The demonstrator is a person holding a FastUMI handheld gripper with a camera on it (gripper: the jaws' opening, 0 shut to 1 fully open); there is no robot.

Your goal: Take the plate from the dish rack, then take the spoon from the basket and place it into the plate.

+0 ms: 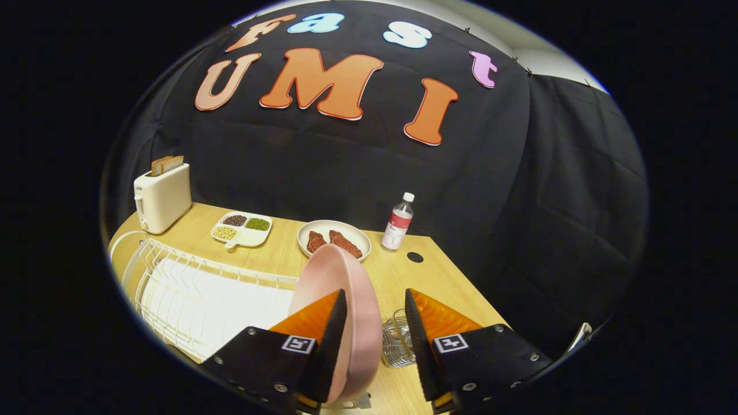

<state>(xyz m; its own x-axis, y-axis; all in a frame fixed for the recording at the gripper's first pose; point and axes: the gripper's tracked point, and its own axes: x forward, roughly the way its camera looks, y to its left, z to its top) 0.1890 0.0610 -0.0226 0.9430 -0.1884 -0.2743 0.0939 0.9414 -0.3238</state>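
toaster [162, 197]: back left corner of the table [455, 288], bread poking out the top, nowhere near the action.
dish rack [196, 294]: along the table's left edge, wire, looks bare from here.
sectioned tray [242, 229]: toward the back edge, beans and such in it, leave it alone.
pink plate [346, 300]: standing on edge between the fingers, leaning against the left one; can't tell if its bottom sits on anything.
gripper [376, 331]: jaws spread, the right finger is clearly off the plate with a gap showing, so honestly that's no pinch yet.
tip: I'd close up until both fingers press the rim, then lift it clear of the rack wires and lay it flat on bare wood.
meat plate [333, 238]: just beyond the pink one, don't bump it.
basket [399, 340]: small wire thing between the fingers near the right one; spoon not visible to me.
bottle [399, 222]: near the back edge, upright, tippy.
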